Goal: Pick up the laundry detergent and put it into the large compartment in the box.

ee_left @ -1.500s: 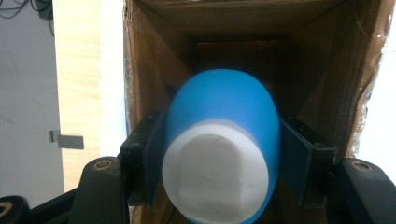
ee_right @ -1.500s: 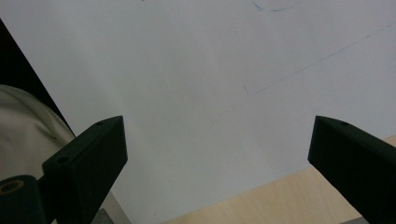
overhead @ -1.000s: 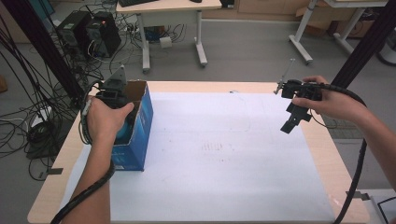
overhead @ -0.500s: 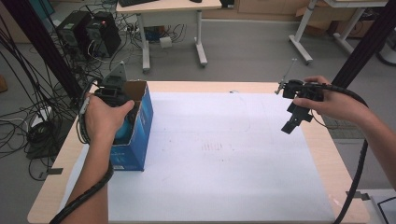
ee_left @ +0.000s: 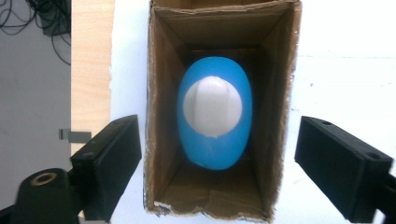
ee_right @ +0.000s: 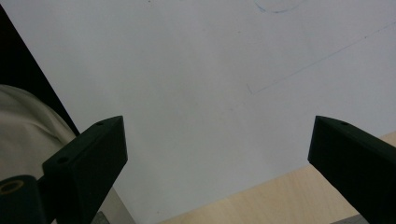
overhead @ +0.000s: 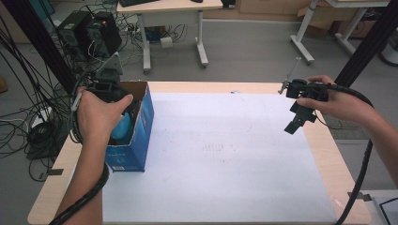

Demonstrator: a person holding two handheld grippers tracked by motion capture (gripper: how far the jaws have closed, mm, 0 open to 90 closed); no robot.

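Left gripper [ee_left: 215, 158] (jaws just opened) above box [ee_left: 161, 140] w/ blue-white ball [ee_left: 215, 112] inside.

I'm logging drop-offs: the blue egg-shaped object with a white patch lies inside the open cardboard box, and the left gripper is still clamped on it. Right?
Not quite. The blue egg-shaped object with a white patch does lie inside the open cardboard box, but the left gripper is not clamped on it: its jaws have just been opening and stand wide apart above the box, as the left gripper view shows.
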